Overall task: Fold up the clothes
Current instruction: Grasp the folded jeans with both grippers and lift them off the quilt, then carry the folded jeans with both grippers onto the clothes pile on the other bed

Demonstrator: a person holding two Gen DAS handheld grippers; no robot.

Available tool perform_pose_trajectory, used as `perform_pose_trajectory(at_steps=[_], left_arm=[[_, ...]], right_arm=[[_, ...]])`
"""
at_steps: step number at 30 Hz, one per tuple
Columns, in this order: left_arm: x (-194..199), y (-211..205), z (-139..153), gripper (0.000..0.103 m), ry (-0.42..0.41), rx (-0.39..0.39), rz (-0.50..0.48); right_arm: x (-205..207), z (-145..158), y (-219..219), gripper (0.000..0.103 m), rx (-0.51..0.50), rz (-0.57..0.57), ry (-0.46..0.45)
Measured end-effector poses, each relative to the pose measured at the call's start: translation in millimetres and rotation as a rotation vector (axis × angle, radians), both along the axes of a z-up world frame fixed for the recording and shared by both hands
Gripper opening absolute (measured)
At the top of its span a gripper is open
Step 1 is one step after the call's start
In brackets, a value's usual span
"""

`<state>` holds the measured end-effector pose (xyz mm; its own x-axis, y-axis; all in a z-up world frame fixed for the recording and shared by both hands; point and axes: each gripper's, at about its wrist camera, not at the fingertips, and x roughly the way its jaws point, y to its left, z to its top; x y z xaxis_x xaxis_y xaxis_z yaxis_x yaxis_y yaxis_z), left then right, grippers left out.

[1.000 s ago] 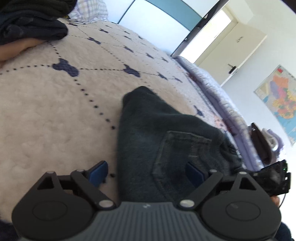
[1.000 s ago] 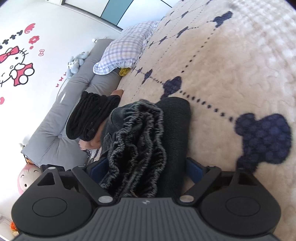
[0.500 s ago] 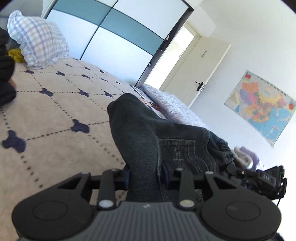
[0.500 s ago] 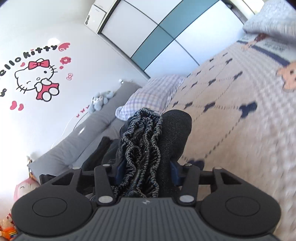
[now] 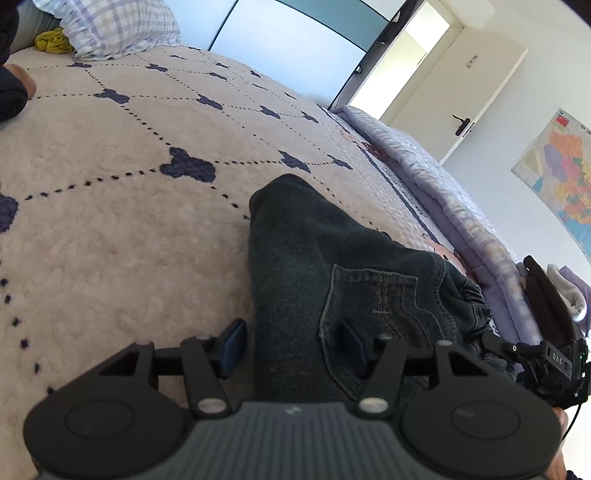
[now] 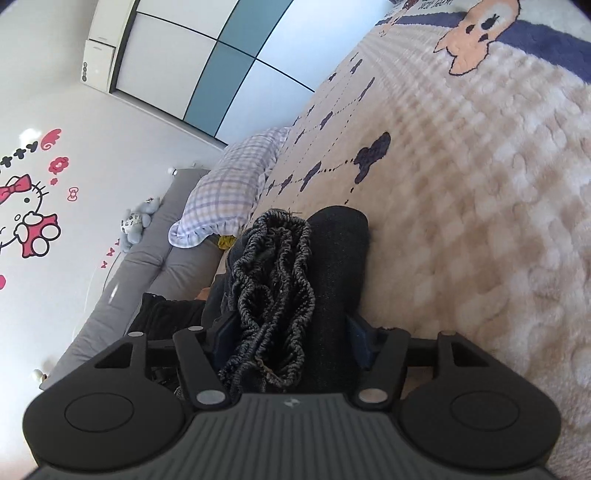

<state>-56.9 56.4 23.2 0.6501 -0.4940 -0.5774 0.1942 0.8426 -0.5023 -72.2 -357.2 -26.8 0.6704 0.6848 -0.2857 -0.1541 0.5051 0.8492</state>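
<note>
**Dark jeans on bed, both claws at waist end**

Task item: pair of dark charcoal denim jeans [image 5: 295, 266], folded lengthwise into a narrow strip. It lies on the bed's cream fleece blanket w/ navy dotted lines and navy blobs [image 5: 129, 240], near edge, running away from the cameras toward the far side.

Left claw [image 5: 291, 347]: about half open, jaws have just been opening. Jeans sit btw the blue pads. Left pad [image 5: 232, 347] stands just beside the fabric edge, over bare blanket, not pressing. Right pad is over the stitched back pocket [image 5: 373, 314]. No grip visible.

Right claw [image 6: 291, 332]: a bit over half open, jaws also just been opening. The bunched, ruched elastic waistband [image 6: 273, 280] and the smooth denim fold [image 6: 332, 266] beside it fill the whole gap btw the pads. Fabric appears to touch both pads; can't tell if they press on it.

Background, left view: lilac-and-white checked pillow [image 5: 118, 26] far left on the bed, lilac quilt [image 5: 424, 166] along the bed's right edge, white door w/ black handle [image 5: 461, 85] far right, coloured wall map [image 5: 561, 177] right of it.

Right view: grey padded headboard [image 6: 147, 266] at left, pink-and-white cartoon cat wall sticker [image 6: 29, 218] above it.
</note>
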Motion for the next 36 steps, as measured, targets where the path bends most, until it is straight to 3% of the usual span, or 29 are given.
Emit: perform_pose_trajectory(at_steps=[3,6,11,13,16,21,24,28,33,36], left_arm=[[-6.8,2.8,-1.2,0.069,0.001,-0.016,-0.013],[-12.3,-0.3,-7.1,0.069,-0.019,-0.013,-0.006],[-12.7,-3.7,-8.9,0.053,-0.029,-0.052,-0.014],[-14.2,-7.8,-6.8,0.048,-0.052,-0.034,-0.017],[-17.0,-10.2,1.5,0.035,-0.074,-0.038,-0.008],[-19.3,-22.3,32.1,0.03,-0.11,-0.026,-0.032],[-21.2,-42.5,59.6,0.03,-0.135,-0.05,-0.058],[-24.3,-90.6,115.2,0.03,-0.231,-0.105,-0.124],[-17.6,-191.0,194.6,0.03,-0.33,-0.147,-0.244],[-6.5,-261.4,226.3,0.03,-0.368,-0.193,-0.337]], right_arm=[[0.0,1.4,-4.0,0.07,0.036,0.009,0.036],[-1.3,0.8,-4.0,0.07,0.045,0.017,0.033],[3.8,4.6,3.3,0.076,0.003,0.038,0.037],[6.7,10.1,12.6,0.077,-0.066,0.046,0.038],[5.3,17.7,23.9,0.065,-0.156,0.034,0.015],[-11.3,31.5,20.9,0.053,-0.182,0.003,-0.044],[-25.6,58.5,8.3,0.053,-0.188,-0.021,-0.109],[-47.4,119.4,-37.2,0.052,-0.197,-0.083,-0.222],[-80.6,209.5,-130.9,0.052,-0.232,-0.189,-0.335],[-95.8,255.7,-197.0,0.053,-0.235,-0.28,-0.359]])
